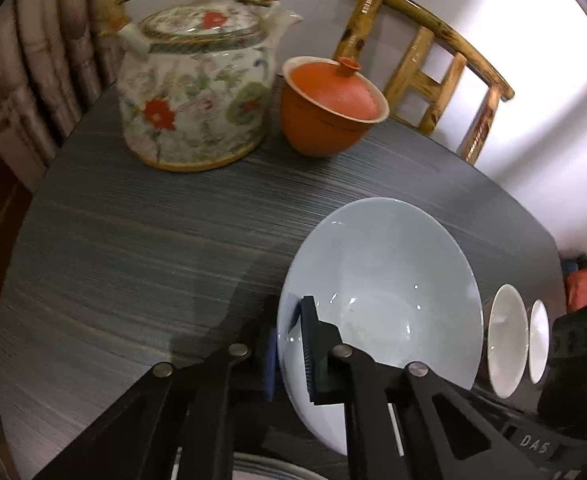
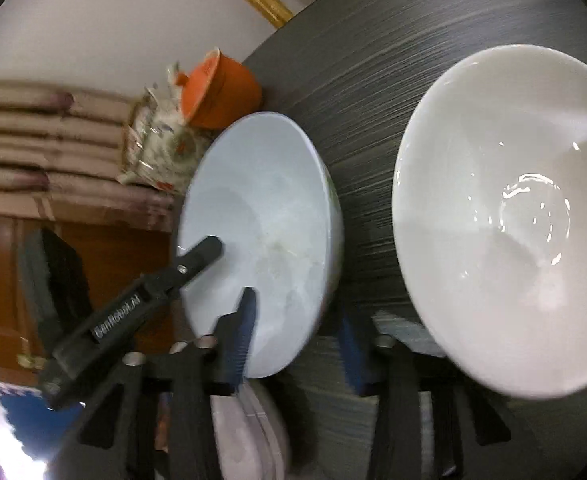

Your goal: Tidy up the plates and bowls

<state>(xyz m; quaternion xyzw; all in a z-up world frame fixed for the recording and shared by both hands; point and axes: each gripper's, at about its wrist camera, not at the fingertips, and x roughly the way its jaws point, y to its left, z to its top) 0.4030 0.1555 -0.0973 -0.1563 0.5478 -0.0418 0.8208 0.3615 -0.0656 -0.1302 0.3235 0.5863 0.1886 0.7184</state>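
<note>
A pale blue bowl sits over the dark wood-grain table. My left gripper is shut on its near rim, one pad inside the bowl and one outside. The right wrist view shows that grip on the blue bowl from the side. My right gripper hangs partly open in front of the bowl's lower edge, and I see no pad pressing on anything. A large white bowl lies just right of it. Two white bowls stand beyond the blue one in the left wrist view.
A flowered teapot and an orange lidded cup stand at the table's far edge, with a bamboo chair behind. Stacked white dishes lie under my grippers. A black device stands at the right edge.
</note>
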